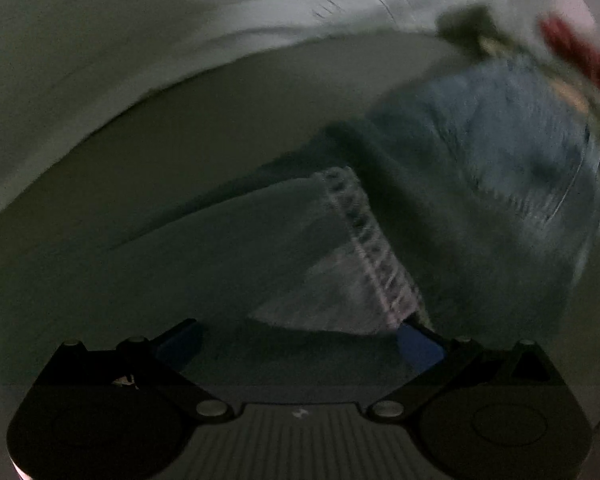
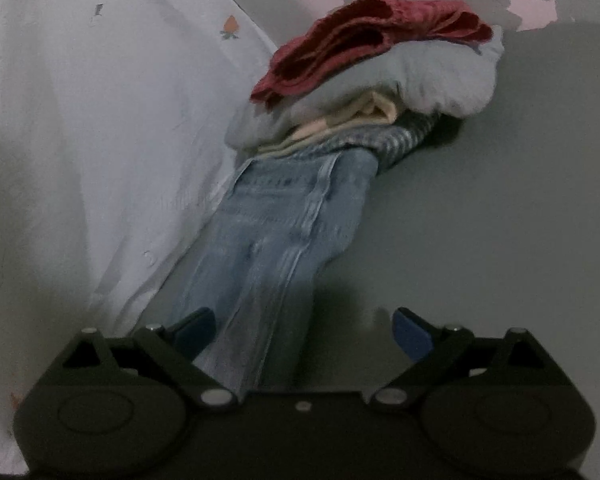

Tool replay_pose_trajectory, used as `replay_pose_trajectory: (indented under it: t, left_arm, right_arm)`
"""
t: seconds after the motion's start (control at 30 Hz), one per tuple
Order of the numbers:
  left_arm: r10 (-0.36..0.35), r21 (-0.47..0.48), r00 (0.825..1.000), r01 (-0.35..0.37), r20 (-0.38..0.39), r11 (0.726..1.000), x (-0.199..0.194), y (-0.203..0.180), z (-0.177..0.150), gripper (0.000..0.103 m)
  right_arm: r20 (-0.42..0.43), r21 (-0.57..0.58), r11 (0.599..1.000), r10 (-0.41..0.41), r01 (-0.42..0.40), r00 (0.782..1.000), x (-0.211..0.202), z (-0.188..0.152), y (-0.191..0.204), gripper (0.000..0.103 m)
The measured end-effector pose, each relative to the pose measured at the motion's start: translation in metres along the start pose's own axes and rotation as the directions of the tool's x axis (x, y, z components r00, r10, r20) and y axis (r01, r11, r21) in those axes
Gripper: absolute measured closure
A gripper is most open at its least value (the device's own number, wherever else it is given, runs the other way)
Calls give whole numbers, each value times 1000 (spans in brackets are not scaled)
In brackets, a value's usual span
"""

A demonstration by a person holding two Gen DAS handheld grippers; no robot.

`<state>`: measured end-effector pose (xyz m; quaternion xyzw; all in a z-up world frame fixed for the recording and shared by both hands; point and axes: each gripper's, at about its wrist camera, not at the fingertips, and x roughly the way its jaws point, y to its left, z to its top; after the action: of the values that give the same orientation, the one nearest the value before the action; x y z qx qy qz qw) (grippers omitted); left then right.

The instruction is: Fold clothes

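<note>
1. Two grippers were in use; the left gripper (image 1: pixel 300 340) stood with its jaws wide, nothing pinched between them.
2. The right gripper (image 2: pixel 304 330) also stood wide, holding nothing, with the jeans (image 2: pixel 268 232) running between its fingers (image 2: pixel 410 332) without pad contact.
3. The jeans lay flat on the grey surface (image 2: pixel 480 240), alongside the white sheet (image 2: pixel 80 140).
4. The far end of the jeans reached the pile of clothes (image 2: pixel 380 80), topped by a red cloth (image 2: pixel 364 36).

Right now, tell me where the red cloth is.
In the right wrist view the red cloth lies top centre, crowning the pile of folded clothes at the far end of the jeans, right of the white sheet.
</note>
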<state>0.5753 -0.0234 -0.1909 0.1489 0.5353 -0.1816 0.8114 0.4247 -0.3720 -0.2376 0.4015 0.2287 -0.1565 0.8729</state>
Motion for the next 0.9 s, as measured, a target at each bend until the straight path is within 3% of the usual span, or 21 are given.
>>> replay_pose_trajectory:
  t: [0.07, 0.13, 0.3, 0.7, 0.77, 0.83, 0.9]
  left_arm:
    - [26, 32, 999, -25, -18, 999, 8, -7, 4, 0]
    - [6, 29, 998, -4, -57, 1000, 11, -2, 8, 0]
    - [-48, -63, 988, 39, -147, 997, 21, 12, 14, 0]
    - [-65, -64, 987, 56, -147, 996, 28, 14, 10, 0]
    - [-67, -62, 987, 58, -145, 996, 29, 13, 9, 0]
    - [-67, -60, 988, 59, -141, 996, 29, 13, 8, 0]
    - [-68, -59, 988, 60, -136, 996, 30, 13, 7, 0]
  right_arm:
    - [-5, 7, 1000, 5, -5, 1000, 15, 13, -8, 7]
    - [2, 23, 999, 25, -25, 1000, 23, 23, -14, 7]
    - [11, 23, 997, 71, -72, 997, 52, 47, -17, 6]
    - [23, 0, 992, 126, -126, 992, 85, 66, -13, 4]
    - [45, 27, 994, 101, -102, 994, 81, 64, -17, 30]
    - [61, 62, 995, 71, -74, 996, 78, 62, -22, 41]
    - [55, 87, 992, 83, -88, 995, 76, 63, -27, 44]
